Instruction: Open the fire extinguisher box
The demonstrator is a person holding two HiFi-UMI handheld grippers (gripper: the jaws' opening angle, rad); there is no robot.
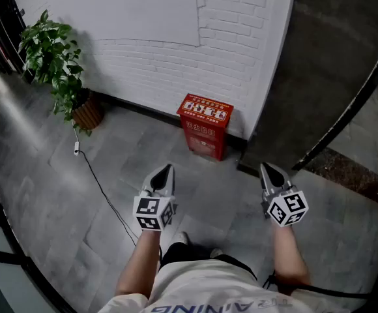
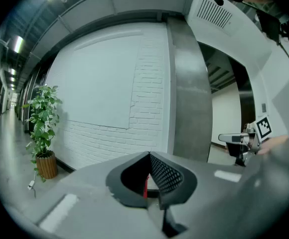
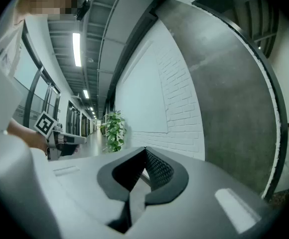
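Building corridor: brick wall (image 1: 163, 64), grey tiled floor (image 1: 45, 194), potted plant (image 1: 53, 57).

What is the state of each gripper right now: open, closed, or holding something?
Left gripper: closed, holding nothing.
Right gripper: closed, holding nothing.

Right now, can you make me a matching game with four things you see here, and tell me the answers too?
Things:
1. fire extinguisher box
2. plant
3. cable
4. right gripper

Clues:
A. green and leafy, at the far left
B. jaws shut, holding nothing
C. red, standing against the brick wall
D. dark and thin, lying on the floor

Pairs: 1-C, 2-A, 3-D, 4-B
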